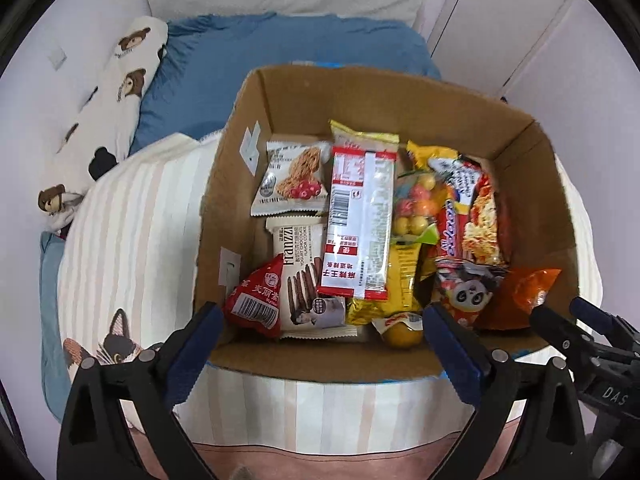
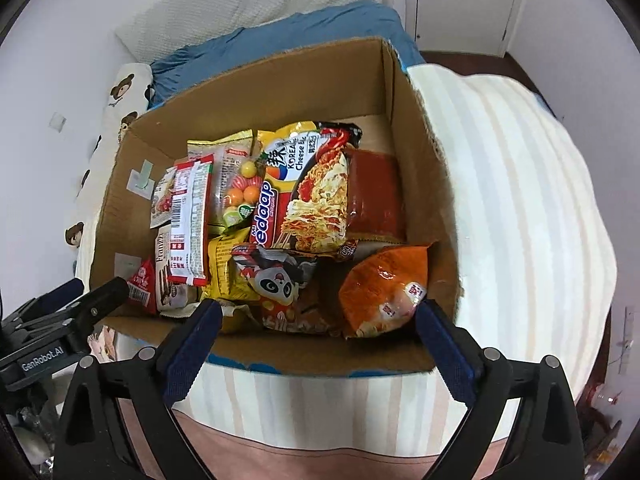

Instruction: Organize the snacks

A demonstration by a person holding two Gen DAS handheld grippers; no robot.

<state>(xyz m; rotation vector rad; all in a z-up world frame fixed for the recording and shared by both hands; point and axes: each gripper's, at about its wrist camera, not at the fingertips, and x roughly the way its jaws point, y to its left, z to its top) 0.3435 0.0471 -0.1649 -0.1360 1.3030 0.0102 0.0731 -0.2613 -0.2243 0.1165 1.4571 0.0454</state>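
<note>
**Both hands open over the snack box**

I hold a gripper in each hand above a cardboard box [image 1: 248, 112] that sits on a striped bed cover [image 1: 132, 216]. My left fingers [image 1: 324, 332] stand wide with nothing between them; so do my right fingers [image 2: 318, 326]. No earlier view shows them, so I speak only of how they stand.

The box is full of snacks. Below my left fingers lie a small red packet [image 1: 256, 300] and a Franzzi packet [image 1: 300, 276], both near the front wall. A long red-and-white pack [image 1: 360, 220] runs from front to back, its long axis pointing away from me. Below my right fingers sit a panda bag [image 2: 276, 284] and an orange bag [image 2: 384, 292], the orange one just inside the right fingertip. A noodle pack [image 2: 312, 192] lies farther back.

I judge the snacks are all in the box, loosely piled. If tidying goes on, the right hand is nearer the orange bag, the left nearer the red packet.
</note>
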